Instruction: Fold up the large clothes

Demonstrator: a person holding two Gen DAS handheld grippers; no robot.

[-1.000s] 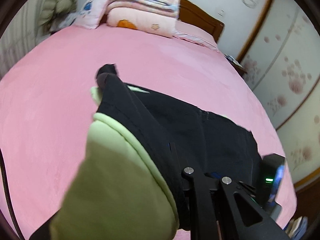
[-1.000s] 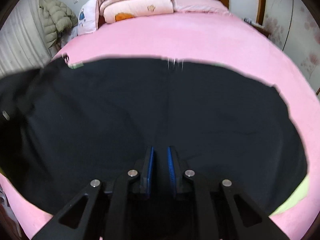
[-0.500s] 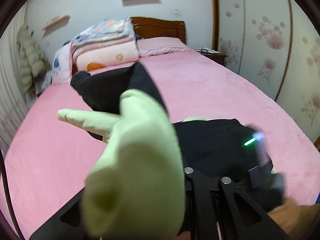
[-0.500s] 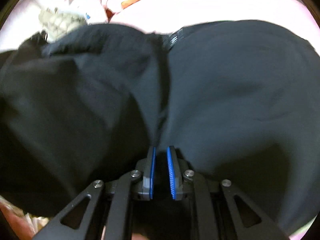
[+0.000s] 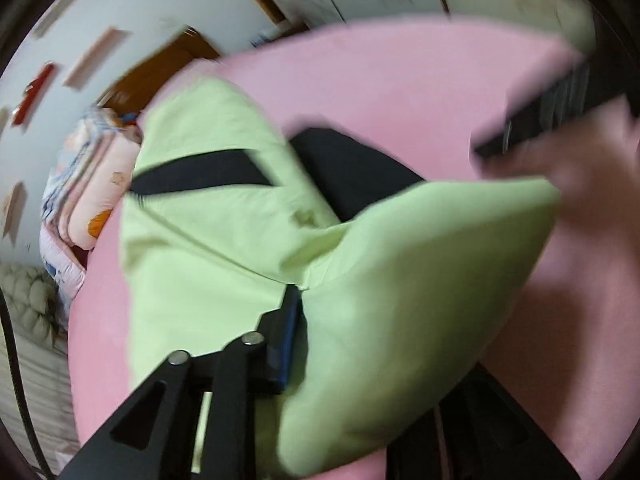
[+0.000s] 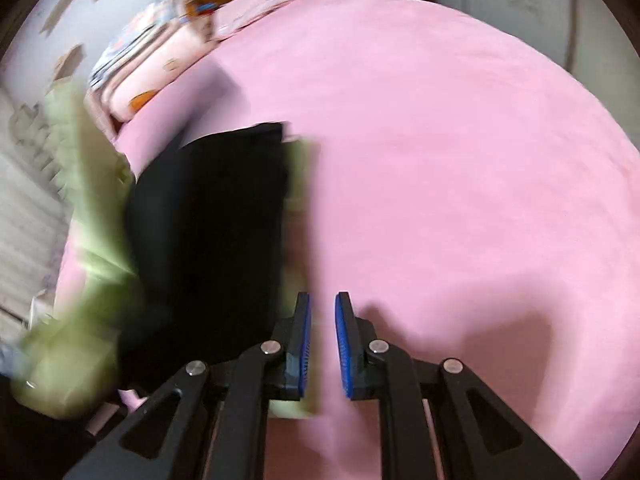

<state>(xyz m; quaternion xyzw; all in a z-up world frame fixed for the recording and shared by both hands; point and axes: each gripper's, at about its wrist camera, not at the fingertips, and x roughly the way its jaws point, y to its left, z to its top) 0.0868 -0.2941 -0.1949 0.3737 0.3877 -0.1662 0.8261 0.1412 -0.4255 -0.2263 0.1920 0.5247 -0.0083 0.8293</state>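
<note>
A large black garment with a light green lining (image 5: 224, 240) is bunched over the pink bed (image 5: 400, 92). My left gripper (image 5: 298, 300) is shut on the green lining, which drapes over its fingers; only the left finger shows. In the right wrist view the black cloth (image 6: 208, 232) lies to the left with the green lining (image 6: 68, 368) blurred beside it. My right gripper (image 6: 322, 332) is empty, its blue pads a small gap apart over bare pink sheet. The other gripper and a hand (image 5: 592, 168) show blurred at the right of the left wrist view.
Folded quilts and pillows (image 6: 148, 64) are stacked at the wooden headboard (image 5: 160, 68). A padded coat (image 5: 28, 300) hangs at the left wall. Wardrobe doors (image 6: 540, 4) stand beyond the bed's right side. Open pink sheet (image 6: 460, 160) lies right of the garment.
My right gripper has let go of the black cloth and swung right over bare sheet. My left gripper has turned, and the green lining now covers most of its view.
</note>
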